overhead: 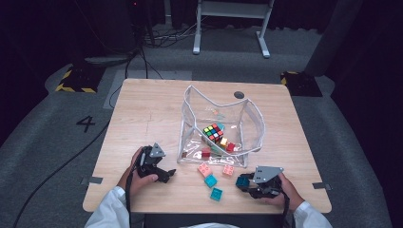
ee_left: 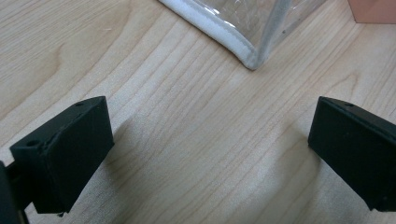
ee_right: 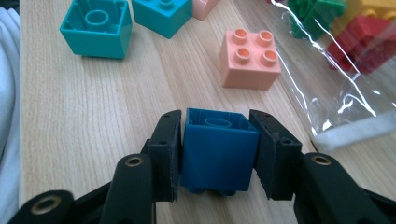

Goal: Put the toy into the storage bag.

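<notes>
Blue brick [ee_right: 219, 151]: pinched between my right gripper [ee_right: 217, 154] pads near the table's front edge; light, rigid, smooth plastic, so I hold its flat sides.
Left gripper [ee_left: 210, 149]: spread, nothing between.
Clear bag [overhead: 219, 124]: beyond, floppy, open-topped.

Light wood-grain tabletop [overhead: 142, 114], pale beige with fine darker streaks. The see-through plastic bag [overhead: 247, 118] has white edging, and inside sits a multicoloured puzzle cube [overhead: 213, 133] plus red, yellow and green bricks. Outside: two peach-pink studded bricks [ee_right: 250, 58], two teal ones [ee_right: 95, 28], and a dark blue brick [ee_right: 218, 149] between the black right gripper [ee_right: 217, 154] pads.
</notes>
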Demonstrator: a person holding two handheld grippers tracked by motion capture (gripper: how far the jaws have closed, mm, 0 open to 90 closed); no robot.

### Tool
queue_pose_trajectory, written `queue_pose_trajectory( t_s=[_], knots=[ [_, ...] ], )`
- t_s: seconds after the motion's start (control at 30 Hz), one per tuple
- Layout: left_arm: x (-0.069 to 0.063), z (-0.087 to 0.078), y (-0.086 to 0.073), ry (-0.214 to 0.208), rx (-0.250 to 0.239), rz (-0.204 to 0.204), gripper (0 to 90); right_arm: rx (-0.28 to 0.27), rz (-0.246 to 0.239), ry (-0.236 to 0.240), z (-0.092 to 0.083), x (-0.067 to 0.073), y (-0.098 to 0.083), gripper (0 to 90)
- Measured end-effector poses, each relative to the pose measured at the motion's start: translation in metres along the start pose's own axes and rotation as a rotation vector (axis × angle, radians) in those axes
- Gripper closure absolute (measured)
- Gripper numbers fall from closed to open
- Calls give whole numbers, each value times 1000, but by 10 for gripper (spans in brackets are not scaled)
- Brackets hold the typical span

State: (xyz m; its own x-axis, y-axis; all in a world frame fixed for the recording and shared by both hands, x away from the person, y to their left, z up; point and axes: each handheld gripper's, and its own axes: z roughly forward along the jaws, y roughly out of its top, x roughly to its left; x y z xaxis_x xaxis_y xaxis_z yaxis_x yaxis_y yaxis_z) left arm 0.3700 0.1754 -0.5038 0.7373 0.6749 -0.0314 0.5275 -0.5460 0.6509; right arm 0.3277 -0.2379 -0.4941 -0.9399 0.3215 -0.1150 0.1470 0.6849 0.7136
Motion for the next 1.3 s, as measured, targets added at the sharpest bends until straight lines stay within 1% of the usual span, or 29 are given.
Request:
queue_pose_trajectory(
  t_s=[0.03, 0.07, 0.1, 0.13, 0.17, 0.2, 0.23, 0.27, 0.3, 0.33, 0.37, 0.43, 0.53, 0.57, 0.6, 0.63, 0.7, 0.77, 0.8, 0.9, 0.93, 0.97, 1.0, 1.03, 1.13, 1.2, 1.27, 1.3],
  knots=[
    [0, 0, 0, 0, 0, 0, 1, 11, 17, -5, -2, 0, -1, 560],
    [0, 0, 0, 0, 0, 0, 1, 10, -2, -14, -3, -3, -2, 561],
    [0, 0, 0, 0, 0, 0, 1, 16, 14, -20, -4, -2, -3, 565],
    [0, 0, 0, 0, 0, 0, 1, 3, -1, -25, -4, -4, -4, 570],
    [0, 0, 0, 0, 0, -1, 1, 7, 5, -36, -6, -4, -5, 575],
    [0, 0, 0, 1, 0, 1, 1, 16, -4, -51, -8, -7, -7, 583],
    [0, 0, 0, 2, -1, 0, 2, 11, 9, -52, -10, -9, -8, 588],
    [0, 0, 0, 2, -1, 1, 3, 3, 34, -50, -12, -9, -10, 590],
    [0, 0, 0, 2, -1, 1, 3, 9, 46, -56, -14, -10, -12, 590],
    [0, 0, 0, 2, -1, 1, 3, 9, 51, -62, -16, -11, -14, 591],
    [0, 0, 0, 2, -1, 1, 3, 5, 44, -63, -19, -13, -15, 591],
    [0, 0, 0, 2, -1, 1, 3, -1, 59, -81, -24, -15, -19, 591],
    [0, 0, 0, 2, -1, 1, 3, -11, 98, -105, -34, -23, -26, 591],
    [0, 0, 0, 2, -1, 0, 3, -25, 123, -116, -37, -26, -29, 592],
    [0, 0, 0, 2, -1, 1, 3, -33, 149, -116, -40, -31, -32, 592],
    [0, 0, 0, 2, -1, 1, 3, -38, 169, -117, -44, -35, -34, 592],
    [0, 0, 0, 2, -1, 0, 3, -60, 207, -137, -50, -43, -38, 592],
    [0, 0, 0, 1, 0, 1, 3, -69, 243, -151, -57, -50, -40, 592],
    [0, 0, 0, 1, 0, 0, 2, -78, 245, -166, -61, -55, -41, 592],
    [0, 0, 0, 1, 0, 0, 3, -95, 268, -199, -69, -65, -41, 592],
    [0, 0, 0, 1, 0, 1, 3, -107, 278, -217, -71, -69, -40, 592],
    [0, 0, 0, 1, 0, 1, 2, -111, 284, -224, -73, -71, -40, 592],
    [0, 0, 0, 1, -1, 0, 3, -128, 290, -228, -75, -74, -39, 592],
    [0, 0, 0, 1, 0, 1, 3, -135, 289, -227, -78, -75, -37, 592],
    [0, 0, 0, 1, -1, 0, 3, -136, 278, -264, -84, -81, -29, 592],
    [0, 0, 0, 1, 0, 1, 3, -151, 285, -276, -89, -87, -25, 592],
    [0, 0, 0, 1, 0, 0, 2, -166, 290, -298, -94, -93, -21, 592],
    [0, 0, 0, 1, 0, 0, 3, -175, 294, -297, -96, -95, -20, 592]
  ],
)
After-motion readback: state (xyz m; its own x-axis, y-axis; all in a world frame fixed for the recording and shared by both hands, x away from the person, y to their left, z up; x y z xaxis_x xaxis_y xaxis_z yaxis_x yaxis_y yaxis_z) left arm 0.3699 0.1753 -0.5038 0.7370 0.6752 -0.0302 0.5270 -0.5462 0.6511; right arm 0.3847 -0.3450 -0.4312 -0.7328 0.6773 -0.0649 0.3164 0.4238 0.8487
